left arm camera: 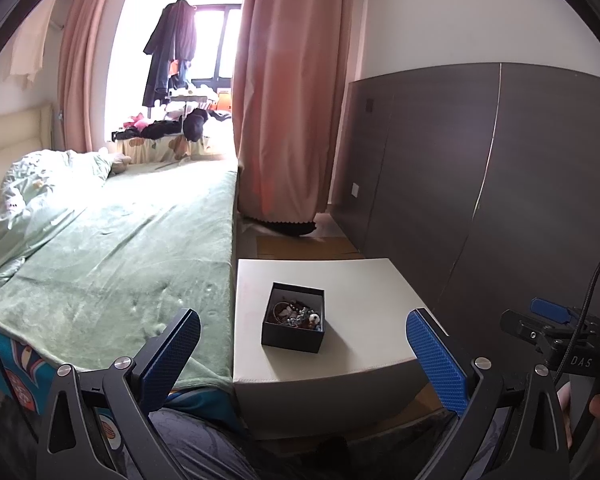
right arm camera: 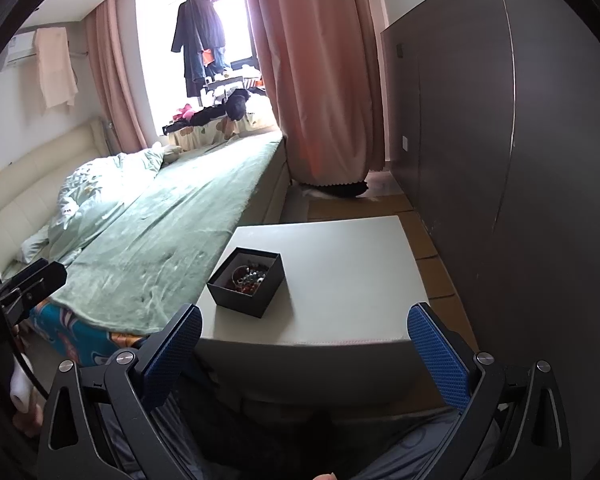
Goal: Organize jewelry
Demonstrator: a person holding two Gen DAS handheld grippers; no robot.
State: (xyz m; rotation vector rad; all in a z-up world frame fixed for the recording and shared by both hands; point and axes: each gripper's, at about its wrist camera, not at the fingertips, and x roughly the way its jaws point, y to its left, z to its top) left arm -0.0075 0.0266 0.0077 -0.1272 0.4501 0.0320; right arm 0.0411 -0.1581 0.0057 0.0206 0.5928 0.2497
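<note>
Both the left gripper (left arm camera: pixel 304 344) and the right gripper (right arm camera: pixel 305 340) hung wide apart and held nothing, short of the stool (left arm camera: pixel 360 300). The black box (left arm camera: pixel 294 317) of tangled jewelry (left arm camera: pixel 298 314) sat on the stool beside the bed (left arm camera: pixel 120 240).

Right gripper (right arm camera: pixel 304 344) jaws spread wide, nothing between the blue pads (right arm camera: pixel 172 356), held back from the near edge of the white table (right arm camera: pixel 352 272). Open black box (right arm camera: pixel 246 282) sits on the table's left part, tangled jewelry (right arm camera: pixel 249 278) inside. Green-covered bed (right arm camera: pixel 172 216) just left of table. Left gripper (right arm camera: pixel 28 284) at the left frame edge.
</note>
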